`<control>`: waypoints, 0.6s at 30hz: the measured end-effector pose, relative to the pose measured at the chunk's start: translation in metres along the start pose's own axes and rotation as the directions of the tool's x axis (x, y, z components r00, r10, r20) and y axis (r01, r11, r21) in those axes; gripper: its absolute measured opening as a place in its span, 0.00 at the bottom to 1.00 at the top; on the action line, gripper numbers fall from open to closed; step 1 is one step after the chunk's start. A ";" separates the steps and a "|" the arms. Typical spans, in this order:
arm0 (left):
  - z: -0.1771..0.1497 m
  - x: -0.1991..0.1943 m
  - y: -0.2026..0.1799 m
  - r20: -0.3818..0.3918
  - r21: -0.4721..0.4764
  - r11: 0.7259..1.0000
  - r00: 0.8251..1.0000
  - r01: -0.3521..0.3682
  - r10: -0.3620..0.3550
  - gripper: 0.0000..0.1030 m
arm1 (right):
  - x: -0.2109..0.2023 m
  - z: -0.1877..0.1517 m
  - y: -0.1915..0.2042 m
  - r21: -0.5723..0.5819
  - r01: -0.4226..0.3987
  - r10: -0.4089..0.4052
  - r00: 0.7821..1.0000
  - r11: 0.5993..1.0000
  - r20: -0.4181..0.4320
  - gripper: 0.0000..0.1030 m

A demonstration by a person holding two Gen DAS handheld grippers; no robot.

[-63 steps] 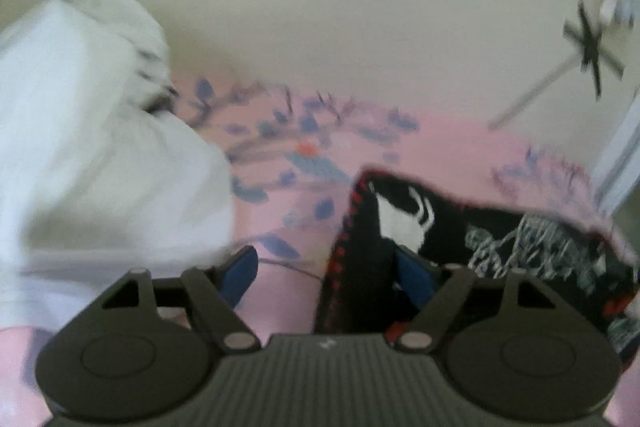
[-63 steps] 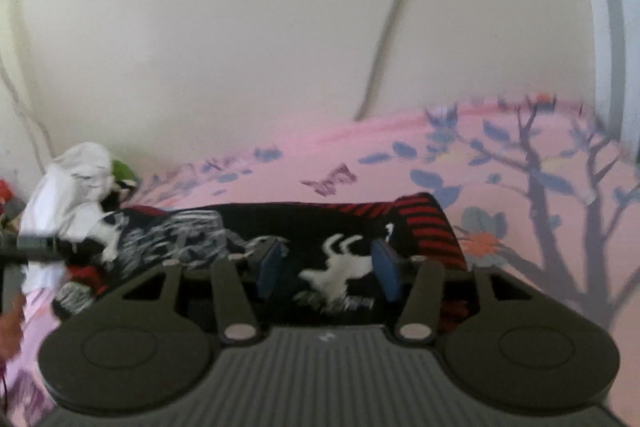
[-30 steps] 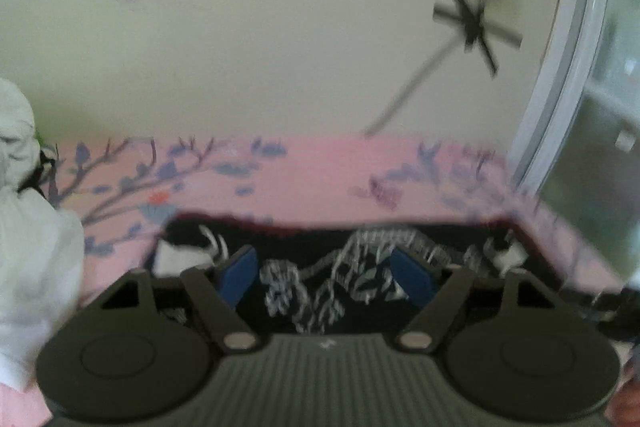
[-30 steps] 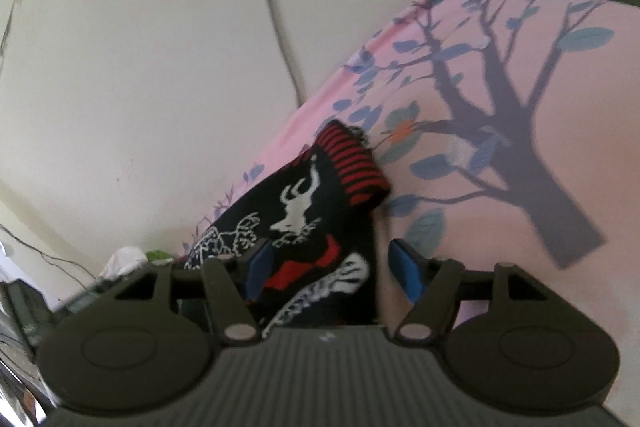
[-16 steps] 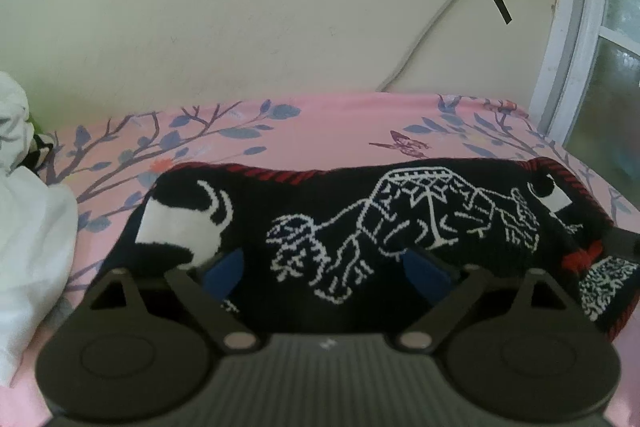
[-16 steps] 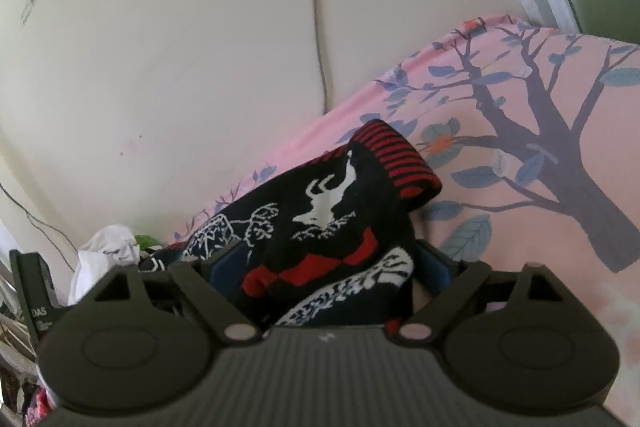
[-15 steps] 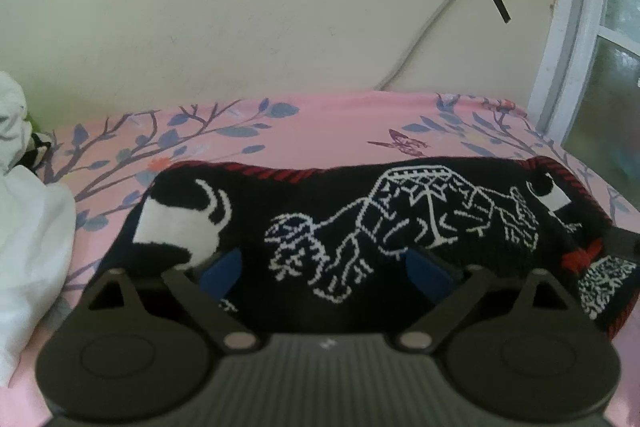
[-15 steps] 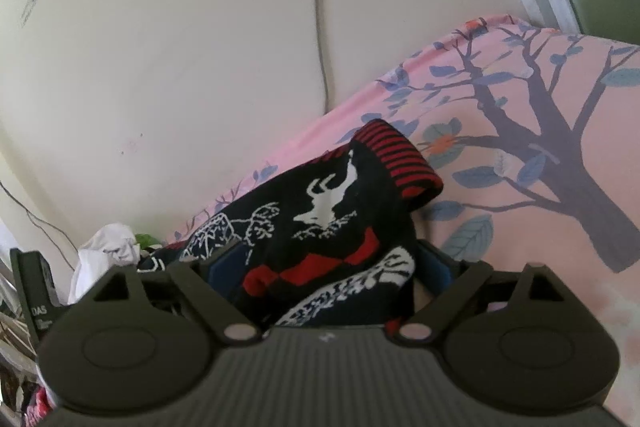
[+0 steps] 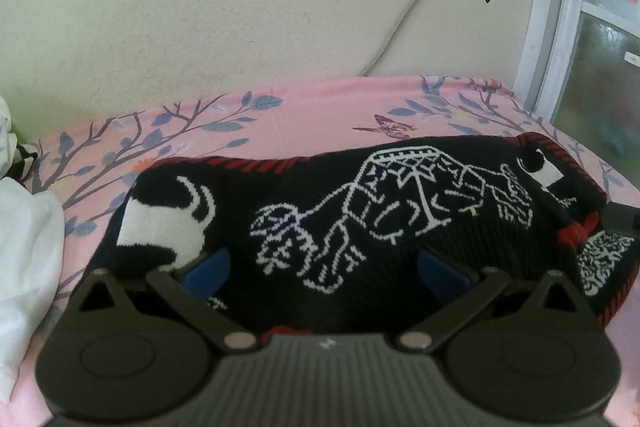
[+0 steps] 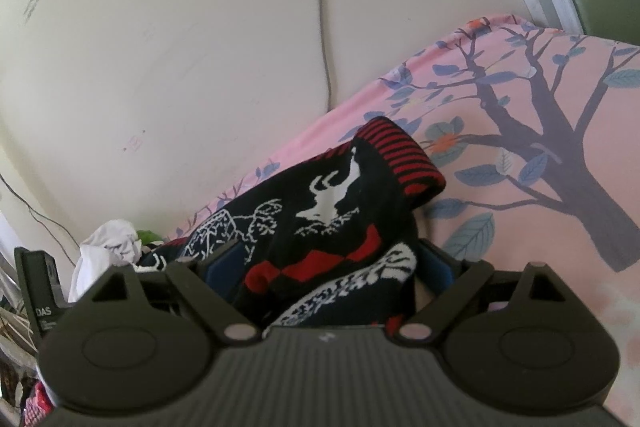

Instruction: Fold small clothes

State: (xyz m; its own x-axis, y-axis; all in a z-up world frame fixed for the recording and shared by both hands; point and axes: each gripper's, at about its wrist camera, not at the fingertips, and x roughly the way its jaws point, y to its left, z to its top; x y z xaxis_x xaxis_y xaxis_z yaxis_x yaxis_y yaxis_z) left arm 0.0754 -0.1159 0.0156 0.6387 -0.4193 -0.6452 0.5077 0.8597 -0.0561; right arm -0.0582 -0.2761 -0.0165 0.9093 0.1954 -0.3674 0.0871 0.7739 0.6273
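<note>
sweater [image 9: 400,211]: soft thick knit, floppy, grab by the red hem
left hand-held gripper [image 9: 324,269]: spread wide over it
right hand-held gripper [image 10: 326,267]: wide, fabric bunched between, not pinched

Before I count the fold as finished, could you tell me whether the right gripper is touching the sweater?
Touching: in the right wrist view, the sweater bunches between the right gripper fingers.

The near hem of the knit sweater [image 9: 360,227] is hidden behind the left gripper [image 9: 325,273] body. The white garment [image 9: 24,247] is cut off at the frame's left edge. Right gripper [image 10: 326,267] fingertips are largely buried in sweater folds.
</note>
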 end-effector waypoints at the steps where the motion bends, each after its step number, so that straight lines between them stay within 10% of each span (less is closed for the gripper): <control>1: 0.000 0.000 0.000 0.001 0.003 1.000 1.000 -0.001 0.001 1.00 | 0.000 0.000 0.000 0.002 -0.001 0.001 1.000 1.000 0.001 0.84; 18: -0.003 -0.005 0.001 0.021 0.022 0.999 0.999 0.025 -0.026 1.00 | -0.006 -0.002 -0.002 0.023 0.016 -0.017 1.000 1.000 0.024 0.84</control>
State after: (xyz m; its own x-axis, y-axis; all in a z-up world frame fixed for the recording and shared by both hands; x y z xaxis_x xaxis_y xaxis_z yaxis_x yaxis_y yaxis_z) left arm 0.0707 -0.1123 0.0166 0.6374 -0.4475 -0.6273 0.5365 0.8421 -0.0556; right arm -0.0649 -0.2777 -0.0172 0.9173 0.1675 -0.3611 0.1113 0.7630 0.6367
